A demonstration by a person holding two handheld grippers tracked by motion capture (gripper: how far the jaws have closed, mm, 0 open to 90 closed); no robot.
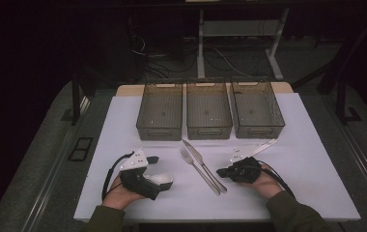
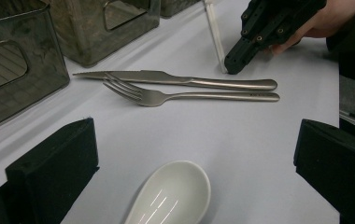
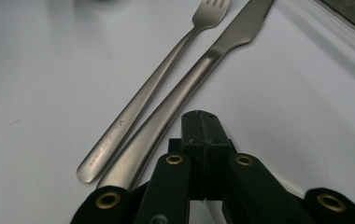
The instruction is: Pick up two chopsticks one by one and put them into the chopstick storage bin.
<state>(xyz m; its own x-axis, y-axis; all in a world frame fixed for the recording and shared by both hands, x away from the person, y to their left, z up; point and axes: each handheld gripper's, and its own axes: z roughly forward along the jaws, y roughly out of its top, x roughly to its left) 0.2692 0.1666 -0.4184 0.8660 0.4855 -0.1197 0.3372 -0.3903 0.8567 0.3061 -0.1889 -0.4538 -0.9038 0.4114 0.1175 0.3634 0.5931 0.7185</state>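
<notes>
A steel fork (image 1: 198, 169) and knife (image 1: 204, 165) lie side by side mid-table, tips toward the bins. Close to the knife's handle end, my right gripper (image 1: 220, 172) rests on the cloth, pointing left. In the right gripper view its jaws (image 3: 203, 126) are shut with nothing between them, just past the knife handle (image 3: 166, 121) and fork handle (image 3: 133, 116). My left gripper (image 1: 156, 177) lies at the left, open. A white spoon (image 2: 171, 196) sits between its wide-apart jaws (image 2: 194, 135), and neither pad touches it.
Three dark see-through bins (image 1: 208, 110) stand in a row at the back of the white cloth (image 1: 312, 159). A white stick (image 1: 263, 146) lies on the cloth just behind the right gripper. A dark floor with cables and table legs surrounds the table.
</notes>
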